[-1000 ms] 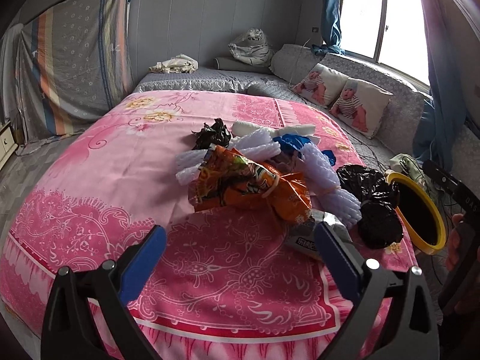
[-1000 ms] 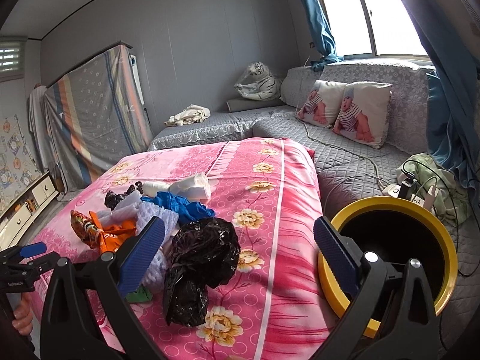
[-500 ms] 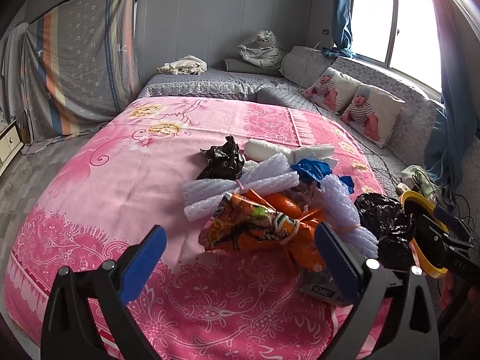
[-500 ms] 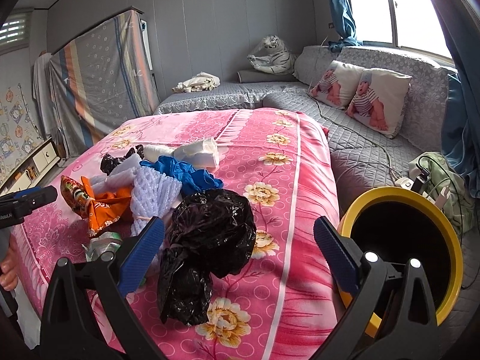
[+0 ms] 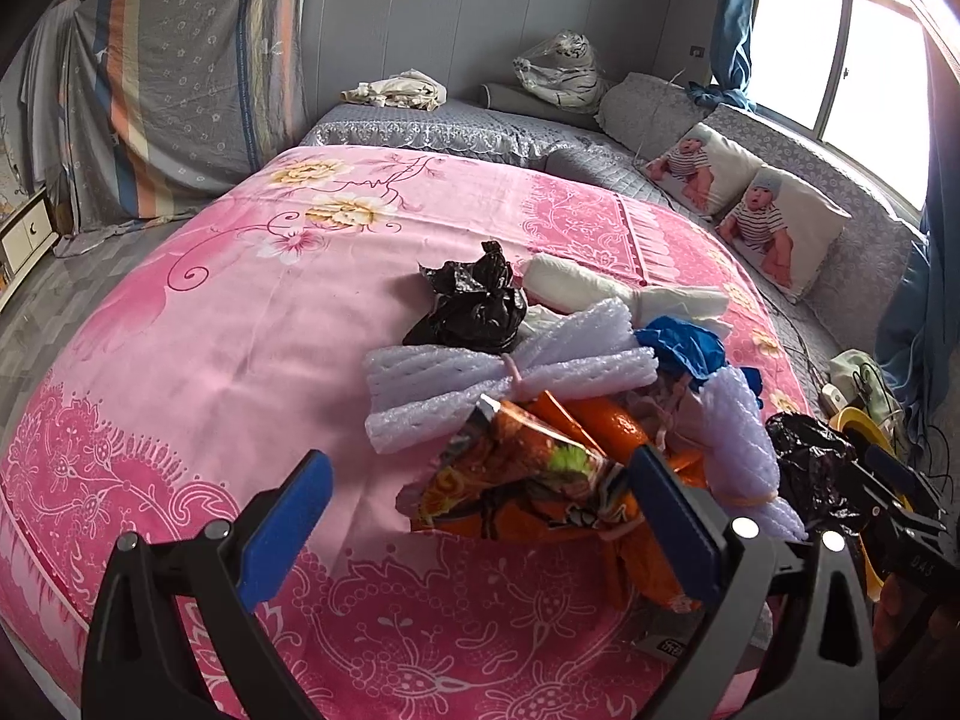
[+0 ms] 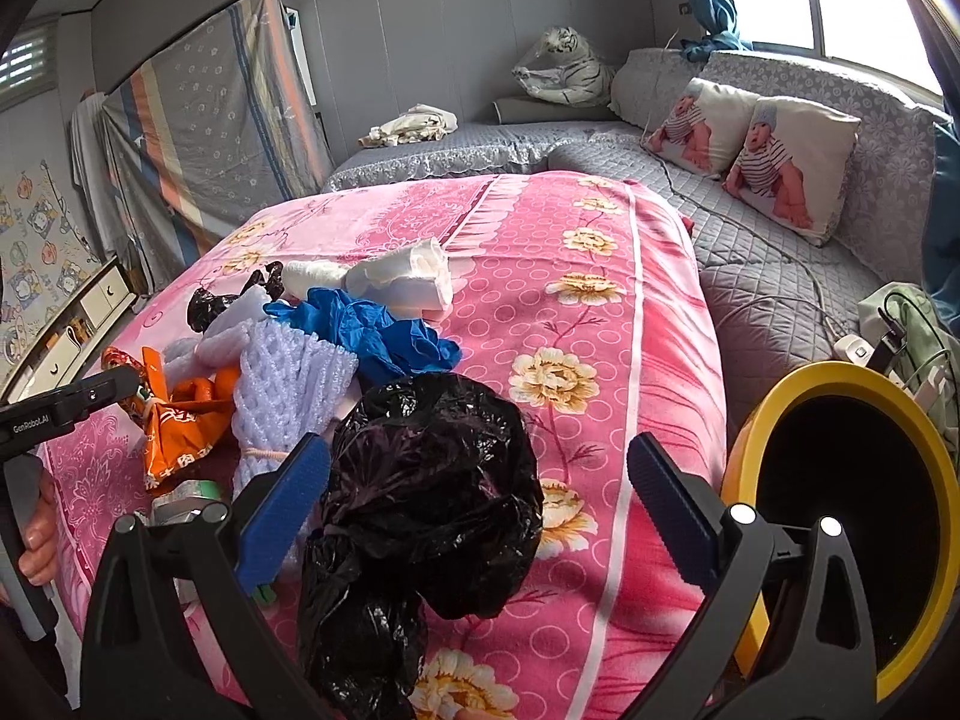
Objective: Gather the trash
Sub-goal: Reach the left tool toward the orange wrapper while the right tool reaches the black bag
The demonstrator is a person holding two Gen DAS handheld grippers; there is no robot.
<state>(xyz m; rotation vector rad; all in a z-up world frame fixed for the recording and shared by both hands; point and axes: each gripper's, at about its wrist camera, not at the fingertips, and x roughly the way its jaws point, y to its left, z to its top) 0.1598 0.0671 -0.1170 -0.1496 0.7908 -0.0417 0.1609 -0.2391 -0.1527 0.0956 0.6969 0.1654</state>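
A heap of trash lies on the pink bedspread (image 5: 180, 360): an orange snack wrapper (image 5: 522, 480), white foam netting (image 5: 504, 384), a small black bag (image 5: 474, 306), blue plastic (image 5: 684, 348) and a white roll (image 5: 570, 288). My left gripper (image 5: 480, 510) is open, its blue pads either side of the orange wrapper without closing on it. A big crumpled black bag (image 6: 432, 480) lies between the pads of my open right gripper (image 6: 480, 498). The orange wrapper (image 6: 180, 420) and blue plastic (image 6: 372, 330) sit behind it. A yellow-rimmed bin (image 6: 852, 504) stands at the right.
Grey quilted bedding (image 6: 780, 276) with two baby-print pillows (image 6: 792, 162) runs along the window side. A power strip and cables (image 6: 864, 348) lie near the bin. A toy tiger (image 5: 564, 72) and folded cloth sit at the back. A hand (image 6: 36, 528) holds the left gripper.
Both grippers have moved forward over the bed toward the heap. The orange wrapper and the big black bag now sit between their open pads and look larger.
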